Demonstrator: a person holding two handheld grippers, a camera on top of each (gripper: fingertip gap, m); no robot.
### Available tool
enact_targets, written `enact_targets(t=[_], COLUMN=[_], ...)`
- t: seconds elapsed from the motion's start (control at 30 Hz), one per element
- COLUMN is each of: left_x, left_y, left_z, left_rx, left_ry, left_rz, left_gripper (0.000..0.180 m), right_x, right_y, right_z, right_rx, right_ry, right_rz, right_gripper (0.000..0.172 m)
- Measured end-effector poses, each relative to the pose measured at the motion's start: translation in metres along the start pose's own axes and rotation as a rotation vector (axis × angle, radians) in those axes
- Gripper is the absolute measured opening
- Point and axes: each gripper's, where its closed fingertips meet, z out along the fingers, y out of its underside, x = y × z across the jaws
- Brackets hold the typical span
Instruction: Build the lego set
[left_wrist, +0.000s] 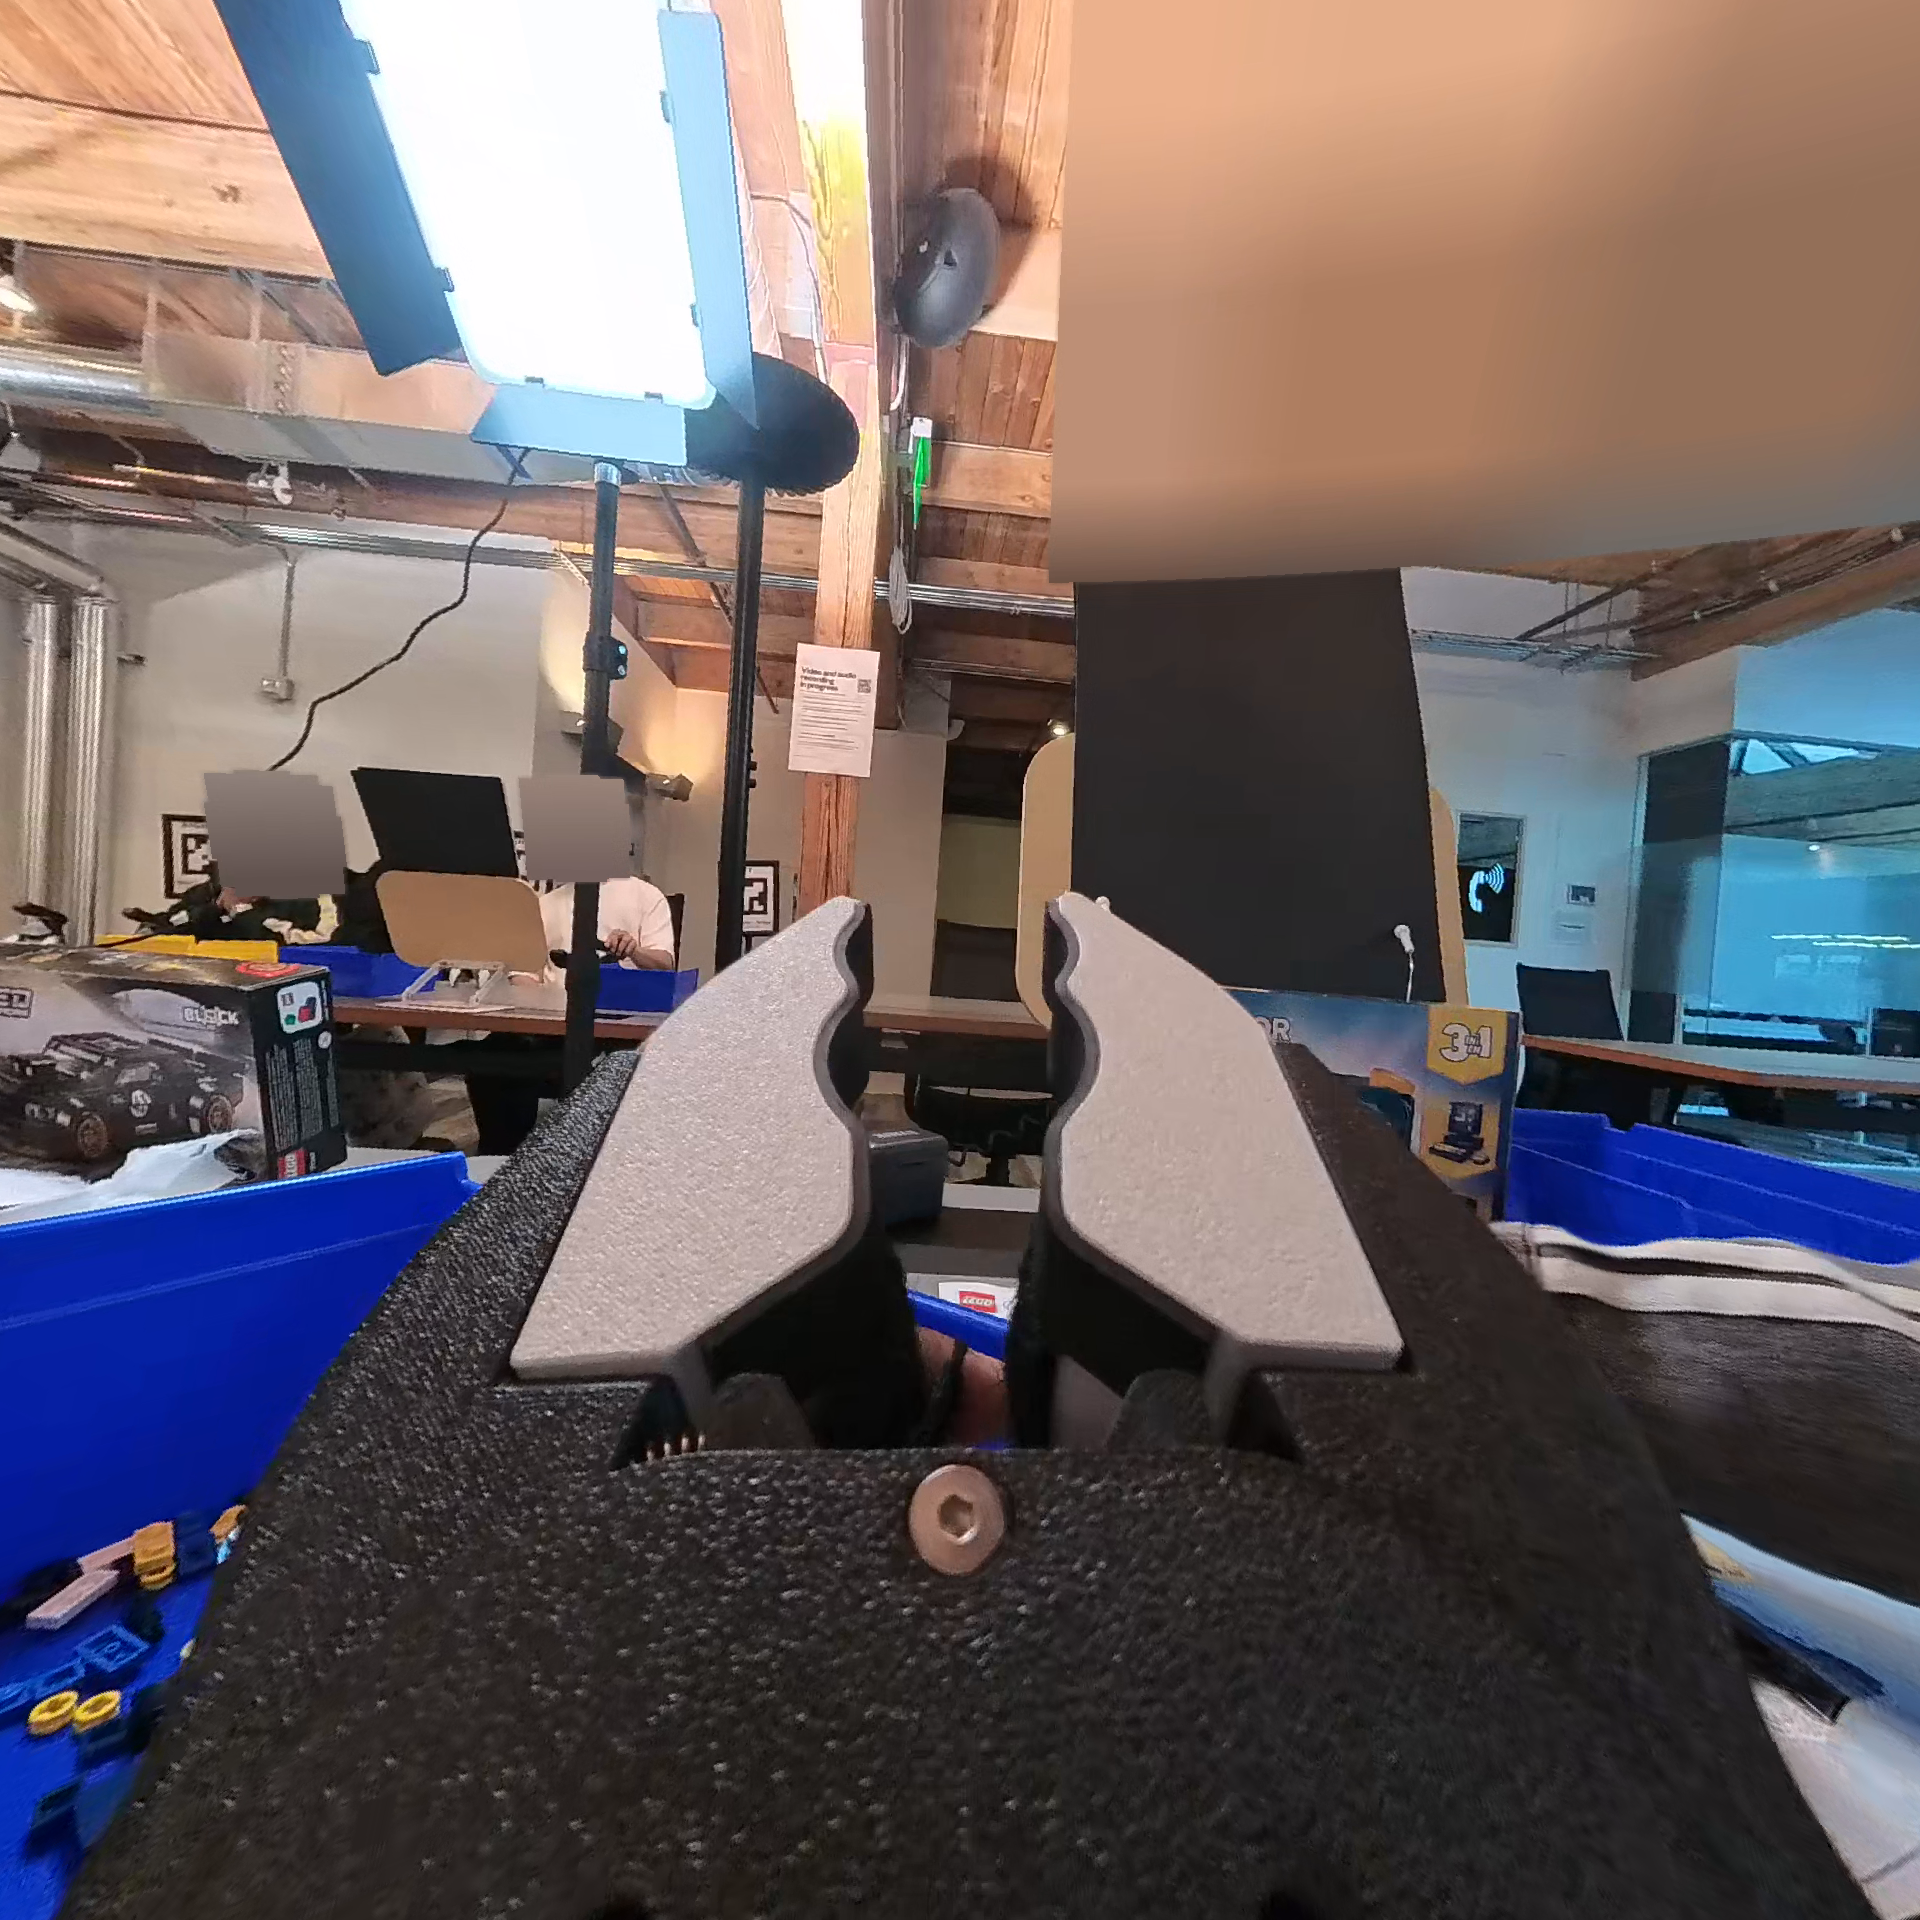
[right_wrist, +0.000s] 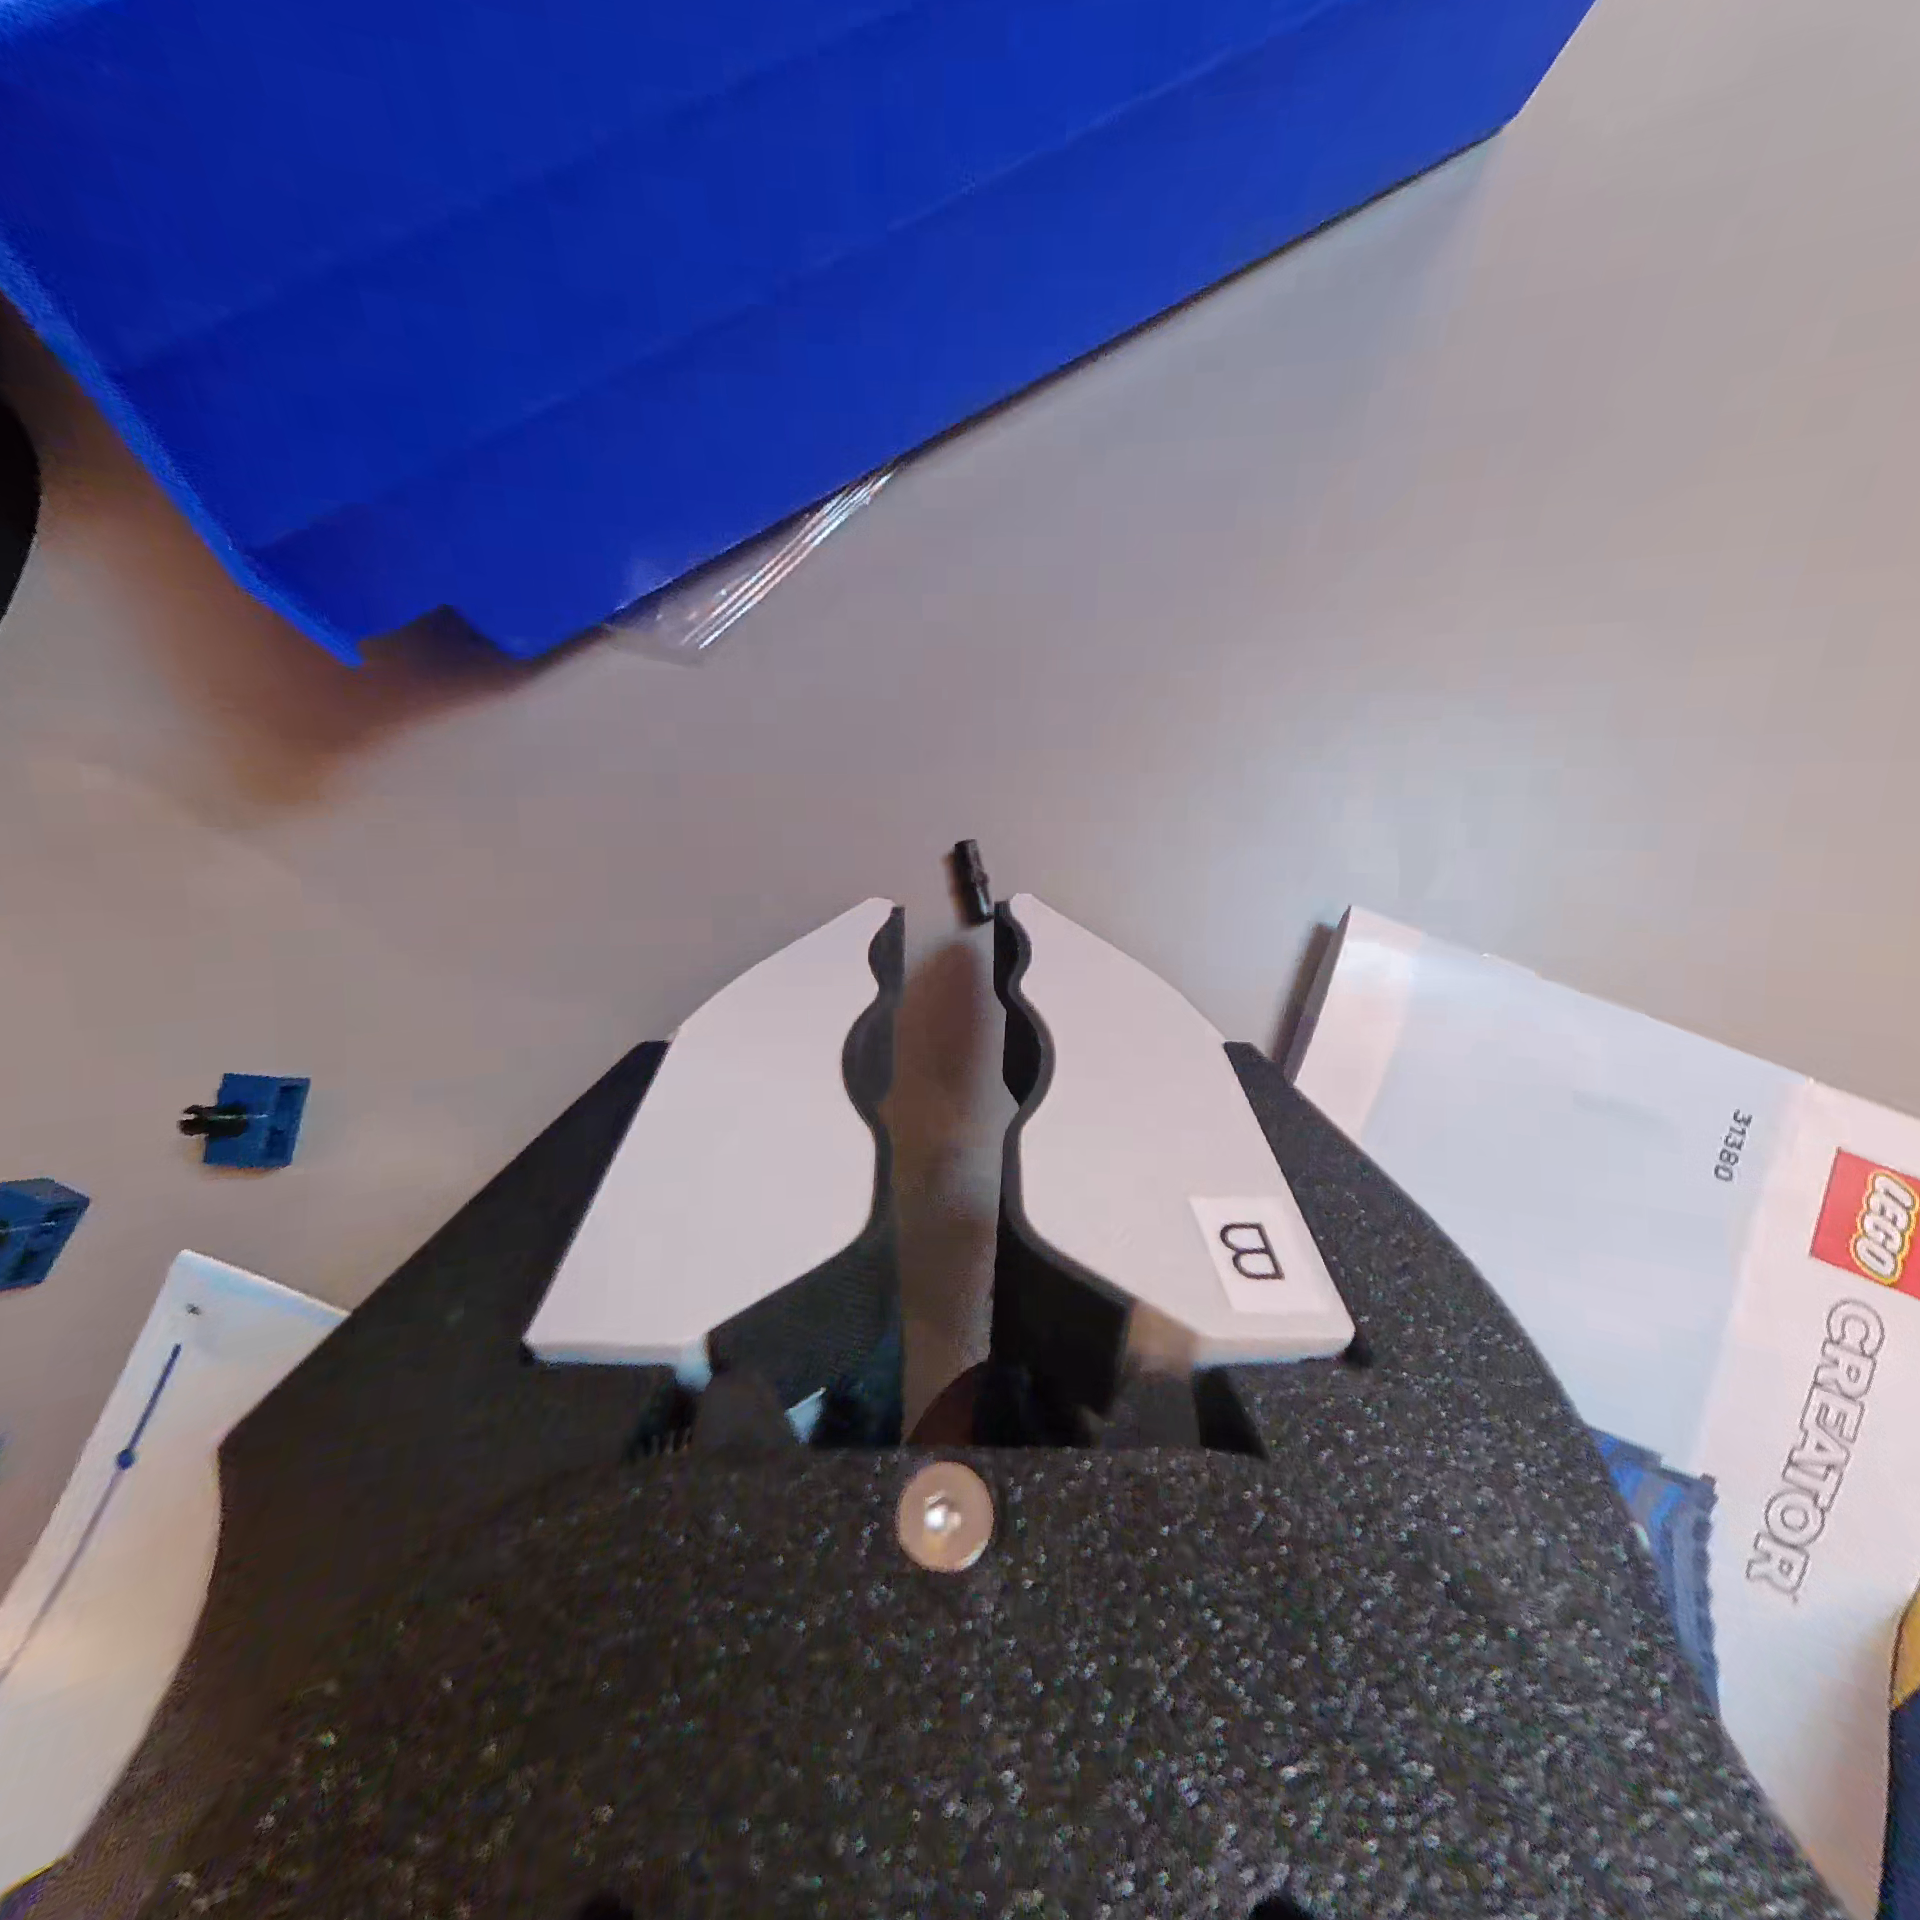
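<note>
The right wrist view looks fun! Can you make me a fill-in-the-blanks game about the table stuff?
1. The tiny pin lying just past the right gripper is coloured ____.
2. The big bin at the far side of the table is coloured ____.
3. Nothing sits between the right gripper's fingers, so its jaws are ____.

Missing words: black; blue; open

Bright, glaring rectangular white studio light panel (left_wrist: 540, 197) overhead, wide-angle bending at edges, motion-blurred blue plastic bin (right_wrist: 540, 291), soft shadow between grey tongs (right_wrist: 948, 912) on pale grey tabletop (right_wrist: 1351, 623)
</note>
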Motion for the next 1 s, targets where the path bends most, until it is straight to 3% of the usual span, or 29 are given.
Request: enact_targets(t=[0.13, 0.27, 0.37, 0.47, 0.57, 0.7, 0.83, 1.0], left_x=[0.0, 0.004, 0.01, 0.037, 0.064, 0.108, 0.149, 0.175], left_y=[0.001, 0.005, 0.009, 0.024, 0.038, 0.049, 0.048, 0.043], left_z=[0.0, 0.001, 0.002, 0.006, 0.006, -0.005, -0.023, -0.038], left_rx=[-0.003, -0.02, -0.037, -0.126, -0.234, -0.377, -0.492, -0.57], left_ry=[0.002, 0.018, 0.056, 0.228, 0.388, 0.644, 0.877, 1.005], left_rz=[0.002, 0.005, -0.003, -0.108, -0.313, -0.583, -0.708, -0.761], left_gripper=[0.031, 0.031, 0.03, 0.029, 0.027, 0.022, 0.023, 0.023], right_x=[0.003, 0.005, 0.001, -0.017, -0.053, -0.114, -0.154, -0.17], right_y=[0.002, 0.001, 0.0, -0.023, -0.05, -0.071, -0.072, -0.066], right_z=[0.009, 0.012, 0.0, -0.039, -0.094, -0.146, -0.16, -0.162], right_rx=[-0.001, 0.03, 0.03, 0.139, 0.216, 0.219, 0.134, 0.067], right_ry=[-0.046, -0.051, -0.009, 0.114, 0.311, 0.508, 0.634, 0.705], right_rz=[0.018, 0.02, -0.048, -0.169, -0.382, -0.617, -0.756, -0.819], right_gripper=[0.019, 0.005, 0.004, 0.004, 0.004, 0.004, 0.004, 0.004])
